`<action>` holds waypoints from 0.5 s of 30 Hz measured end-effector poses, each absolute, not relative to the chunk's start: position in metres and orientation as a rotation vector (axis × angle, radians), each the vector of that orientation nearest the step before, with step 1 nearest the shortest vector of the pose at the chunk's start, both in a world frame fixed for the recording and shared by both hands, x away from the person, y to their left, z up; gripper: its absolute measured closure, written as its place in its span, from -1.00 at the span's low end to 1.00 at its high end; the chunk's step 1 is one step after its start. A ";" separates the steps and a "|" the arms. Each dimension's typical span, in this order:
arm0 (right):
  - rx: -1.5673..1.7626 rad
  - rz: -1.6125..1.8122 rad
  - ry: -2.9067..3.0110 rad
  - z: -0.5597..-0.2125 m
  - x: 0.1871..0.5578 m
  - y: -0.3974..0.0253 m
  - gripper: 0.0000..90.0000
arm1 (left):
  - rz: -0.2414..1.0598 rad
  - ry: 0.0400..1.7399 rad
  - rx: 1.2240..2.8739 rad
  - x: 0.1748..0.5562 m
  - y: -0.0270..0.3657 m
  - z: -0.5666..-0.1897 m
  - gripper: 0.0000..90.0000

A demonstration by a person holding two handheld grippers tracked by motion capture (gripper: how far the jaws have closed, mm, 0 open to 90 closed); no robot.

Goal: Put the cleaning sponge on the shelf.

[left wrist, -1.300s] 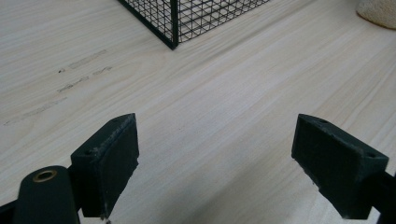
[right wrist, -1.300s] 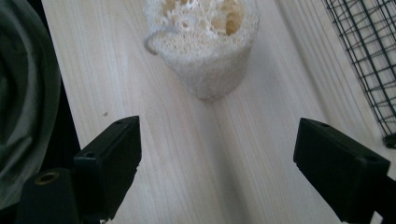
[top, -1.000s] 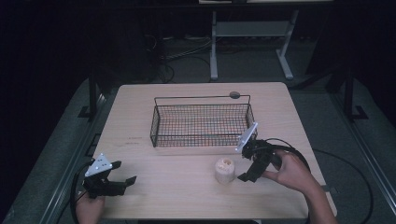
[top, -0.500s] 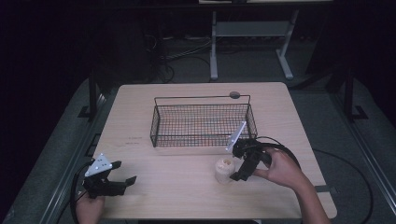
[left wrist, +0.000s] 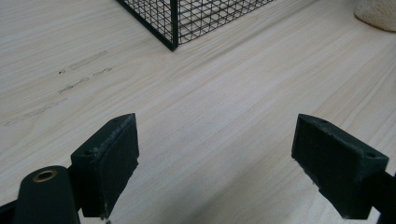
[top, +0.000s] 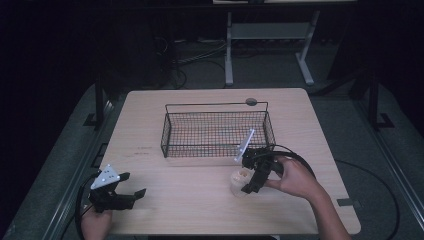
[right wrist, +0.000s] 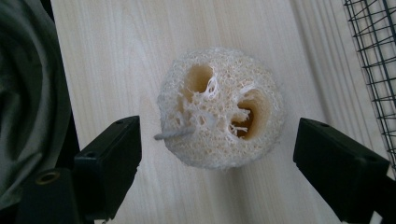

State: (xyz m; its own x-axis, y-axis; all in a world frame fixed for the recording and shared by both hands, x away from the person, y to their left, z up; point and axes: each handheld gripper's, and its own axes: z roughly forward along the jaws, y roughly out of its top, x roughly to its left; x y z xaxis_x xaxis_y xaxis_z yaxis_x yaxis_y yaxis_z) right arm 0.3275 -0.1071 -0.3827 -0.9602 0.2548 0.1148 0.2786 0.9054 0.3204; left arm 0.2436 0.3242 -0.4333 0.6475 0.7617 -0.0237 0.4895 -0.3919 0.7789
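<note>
**Loofah piece between spread jaws, wire basket alongside**

Item 1. Pale cream, round, fibrous loofah sponge piece point(top: 242, 181) point(right wrist: 221, 106). Location: on the light wood-grain table point(top: 200, 210), on its right half, just in front of the basket's near right corner and apart from it. It stands on one cut end, so its short cylinder axis is upright and the open cut face (two large hollows and a web of fibres) points up toward the right gripper view's camera. A thin grey cord sticks out of its side toward the left jaw in that view.

Item 2. Right gripper point(top: 253, 175) point(right wrist: 217, 154), black, two-jawed, held in the person's right hand point(top: 292, 176). It is poised over the loofah, pointing down. Jaws spread wide, one on each side of the sponge, neither touching it; nothing is grasped.

Item 3. Left gripper point(top: 131, 189) point(left wrist: 215, 163), black, with grey three-cornered plate, held low at the table's near left corner, well apart from the loofah. Jaws spread wide over bare wood; nothing between them.

Item 4. Black rectangular wire-mesh basket point(top: 218, 128) point(left wrist: 173, 23), at the table's middle, long side running left to right. Contents: I cannot make out anything inside; table wood shows through the mesh floor.
</note>
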 end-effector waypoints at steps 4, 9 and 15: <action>-0.409 -0.507 -3.000 -0.383 0.329 -0.103 -0.66 | 0.438 0.972 2.063 0.244 0.325 -0.433 -0.70; -0.400 -0.488 -3.003 -0.384 0.330 -0.098 -0.62 | 0.438 0.973 2.063 0.243 0.325 -0.433 -0.70; -0.399 -0.476 -2.996 -0.388 0.333 -0.096 -0.56 | 0.438 0.975 2.061 0.243 0.325 -0.433 -0.70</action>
